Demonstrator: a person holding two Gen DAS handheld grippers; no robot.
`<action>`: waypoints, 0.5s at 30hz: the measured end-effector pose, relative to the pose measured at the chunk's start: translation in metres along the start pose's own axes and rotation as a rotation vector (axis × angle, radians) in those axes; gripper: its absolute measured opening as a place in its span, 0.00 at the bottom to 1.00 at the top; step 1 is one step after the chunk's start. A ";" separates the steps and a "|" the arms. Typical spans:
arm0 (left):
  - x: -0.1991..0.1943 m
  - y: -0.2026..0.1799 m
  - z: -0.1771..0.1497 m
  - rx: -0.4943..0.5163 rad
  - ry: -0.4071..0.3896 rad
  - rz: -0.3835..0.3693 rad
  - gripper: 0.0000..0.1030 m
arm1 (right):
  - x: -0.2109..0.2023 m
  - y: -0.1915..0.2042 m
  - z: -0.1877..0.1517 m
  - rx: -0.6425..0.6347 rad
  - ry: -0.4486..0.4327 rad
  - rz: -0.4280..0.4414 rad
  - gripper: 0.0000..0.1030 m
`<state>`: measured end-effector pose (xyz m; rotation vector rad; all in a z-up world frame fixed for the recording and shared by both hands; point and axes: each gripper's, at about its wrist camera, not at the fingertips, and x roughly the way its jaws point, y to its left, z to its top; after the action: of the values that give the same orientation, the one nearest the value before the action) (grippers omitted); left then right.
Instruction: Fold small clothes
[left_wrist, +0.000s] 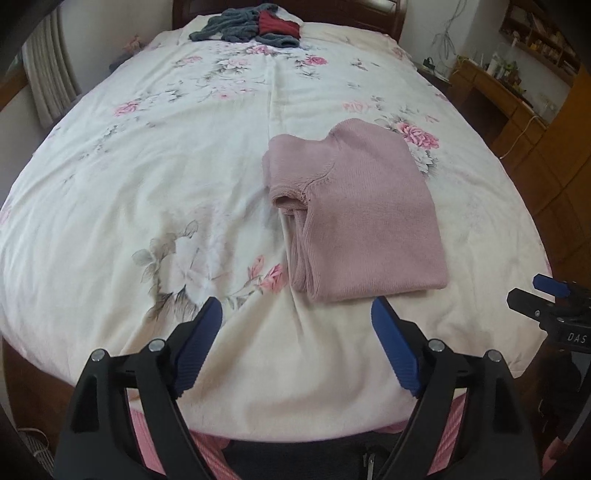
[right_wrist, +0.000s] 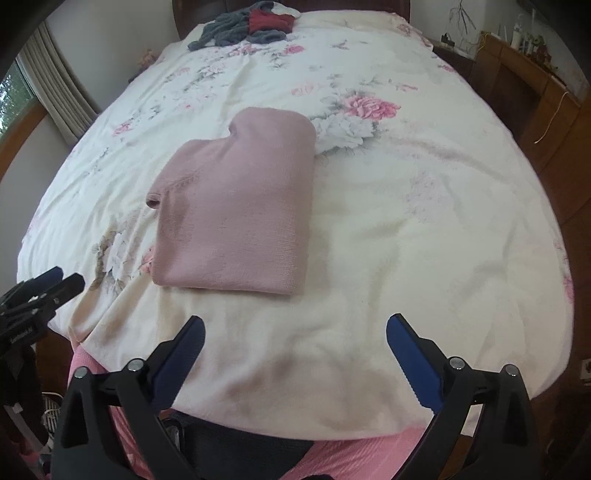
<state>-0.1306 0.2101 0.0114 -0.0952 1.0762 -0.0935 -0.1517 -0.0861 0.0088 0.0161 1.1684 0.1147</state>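
Lies folded on the bed (left_wrist: 110, 192): a pink sweater (left_wrist: 362, 214), already a neat rectangle, on the floral quilt toward the near edge. Left tongs (left_wrist: 297, 314) gaping wide, empty, hovering just short of the sweater's near hem. Right tongs (right_wrist: 295, 328) likewise spread and holding nothing, just short of the same hem, the sweater ahead and a little to the left in that view. No contact with the knit from either pair.

Looks finished for this garment; likely next, the heap of grey and red clothes (left_wrist: 247, 26) well beyond the sweater, up by the headboard. To do that step well: reach over or around the sweater, not across it low, so as not to drag the top layer or spring the tucked sleeve visible at its left side. Pick one piece only from the heap, pinching at an edge or shoulder seam rather than the bulk. Carry it clear to bare quilt left of the sweater, where open room shows, and spread flat before any fold. Cannot tell how many garments are in the heap, or how tangled.
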 end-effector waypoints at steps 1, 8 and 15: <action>-0.004 0.000 -0.001 -0.003 -0.003 0.003 0.81 | -0.004 0.003 0.000 -0.004 -0.002 -0.018 0.96; -0.026 -0.003 -0.006 -0.011 -0.036 0.037 0.82 | -0.028 0.019 0.000 -0.035 -0.039 -0.070 0.96; -0.041 -0.011 -0.004 0.008 -0.070 0.066 0.82 | -0.042 0.026 0.001 -0.054 -0.063 -0.074 0.96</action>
<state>-0.1542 0.2036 0.0465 -0.0549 1.0081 -0.0348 -0.1690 -0.0644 0.0499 -0.0712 1.1017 0.0795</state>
